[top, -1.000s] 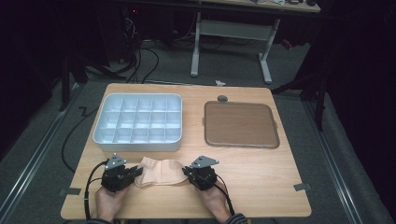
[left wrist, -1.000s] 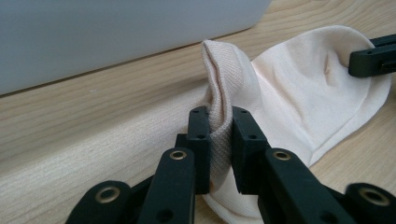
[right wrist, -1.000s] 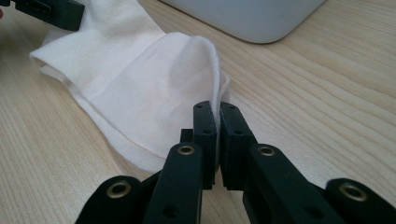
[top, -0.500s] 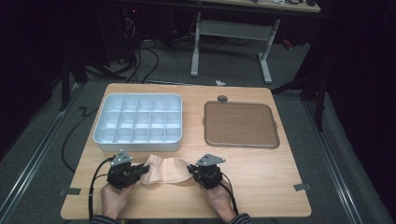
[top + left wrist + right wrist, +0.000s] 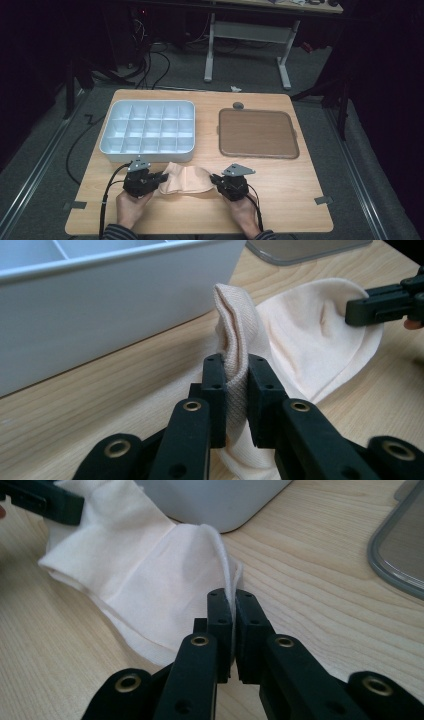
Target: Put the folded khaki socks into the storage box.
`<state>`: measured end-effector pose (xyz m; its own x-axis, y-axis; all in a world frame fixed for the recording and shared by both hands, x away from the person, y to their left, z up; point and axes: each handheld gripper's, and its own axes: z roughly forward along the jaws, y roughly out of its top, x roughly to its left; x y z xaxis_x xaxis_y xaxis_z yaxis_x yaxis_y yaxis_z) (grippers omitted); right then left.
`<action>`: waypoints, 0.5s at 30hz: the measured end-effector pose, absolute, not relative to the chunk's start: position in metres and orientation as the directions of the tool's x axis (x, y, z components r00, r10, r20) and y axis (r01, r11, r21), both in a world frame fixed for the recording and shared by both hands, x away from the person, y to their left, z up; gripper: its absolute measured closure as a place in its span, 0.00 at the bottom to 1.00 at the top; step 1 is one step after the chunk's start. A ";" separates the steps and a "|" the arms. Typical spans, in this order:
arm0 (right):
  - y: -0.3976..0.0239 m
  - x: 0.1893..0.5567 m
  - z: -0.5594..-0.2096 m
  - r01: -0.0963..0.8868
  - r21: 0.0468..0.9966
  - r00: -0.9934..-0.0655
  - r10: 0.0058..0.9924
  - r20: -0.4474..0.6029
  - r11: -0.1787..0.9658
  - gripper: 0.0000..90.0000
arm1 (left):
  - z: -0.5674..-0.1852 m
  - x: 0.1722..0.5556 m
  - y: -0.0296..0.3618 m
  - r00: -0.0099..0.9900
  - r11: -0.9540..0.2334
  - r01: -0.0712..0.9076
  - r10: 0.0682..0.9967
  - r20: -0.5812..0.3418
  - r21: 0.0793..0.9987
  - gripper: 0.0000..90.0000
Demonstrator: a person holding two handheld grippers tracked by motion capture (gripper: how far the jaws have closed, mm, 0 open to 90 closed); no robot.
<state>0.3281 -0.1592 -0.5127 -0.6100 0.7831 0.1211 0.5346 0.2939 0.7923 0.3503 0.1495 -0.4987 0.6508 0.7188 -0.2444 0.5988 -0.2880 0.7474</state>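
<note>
Two ends of the sock (image 5: 184, 178) pinched: left gripper (image 5: 161, 178), right gripper (image 5: 215, 179) clamped on fabric; mid-carry, presumably; next, lifting toward divided tray (image 5: 149, 150) just ahead.

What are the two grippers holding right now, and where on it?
Both pinch the beige sock: left gripper on a raised fold at one end, right gripper on the edge at the other.
</note>
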 end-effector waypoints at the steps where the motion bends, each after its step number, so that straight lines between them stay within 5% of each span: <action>1: -0.163 0.329 -0.514 0.541 0.794 -0.606 0.783 0.138 0.279 0.97 | -0.498 0.351 0.147 0.656 -0.302 0.597 0.718 -0.235 0.743 0.90; 15: -0.193 0.322 -0.513 0.625 0.728 -0.580 0.792 0.193 0.281 0.97 | -0.504 0.349 0.104 0.681 -0.274 0.611 0.661 -0.316 0.742 0.90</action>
